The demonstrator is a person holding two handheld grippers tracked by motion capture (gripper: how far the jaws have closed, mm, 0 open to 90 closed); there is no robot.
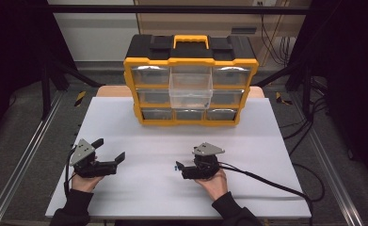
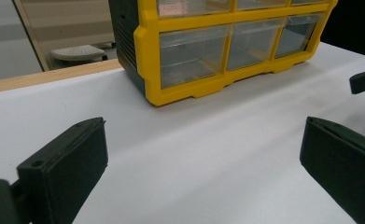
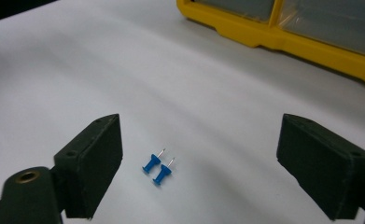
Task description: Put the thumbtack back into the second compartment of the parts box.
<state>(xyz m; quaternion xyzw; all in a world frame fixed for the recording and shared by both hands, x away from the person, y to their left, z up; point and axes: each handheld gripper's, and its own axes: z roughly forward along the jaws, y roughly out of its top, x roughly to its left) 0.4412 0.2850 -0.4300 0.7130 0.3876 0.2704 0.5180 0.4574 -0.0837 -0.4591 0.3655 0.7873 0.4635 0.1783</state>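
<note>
Two blocky black jaws of the right gripper (image 3: 199,170) rise matte and slightly grainy at the bottom of the right gripper view, standing well apart with nothing pressed between them. On the table between them lie two blue push pins (image 3: 157,167), side by side and nearly touching, each with a glossy plastic spool-shaped head and a thin bright metal point aimed away from the camera. From the high view the pins are a tiny blue speck (image 1: 173,166) just off the right gripper's (image 1: 179,166) tips, near the middle of the front part of the table.

Smooth and white, the table top (image 1: 139,136) has a faint sheen, and a wooden edge shows behind it.

At the far side stands a storage organizer (image 1: 190,82), a boxy case with a bright yellow frame, black top and yellow carry handle, fitted with rows of clear plastic drawers. One clear drawer (image 1: 191,92) in the middle column is pulled out toward the person.

To the left, the left gripper (image 1: 111,150) rests low over the table in a dark-sleeved hand, its two chunky black jaws spread wide with only bare white surface between them.
</note>
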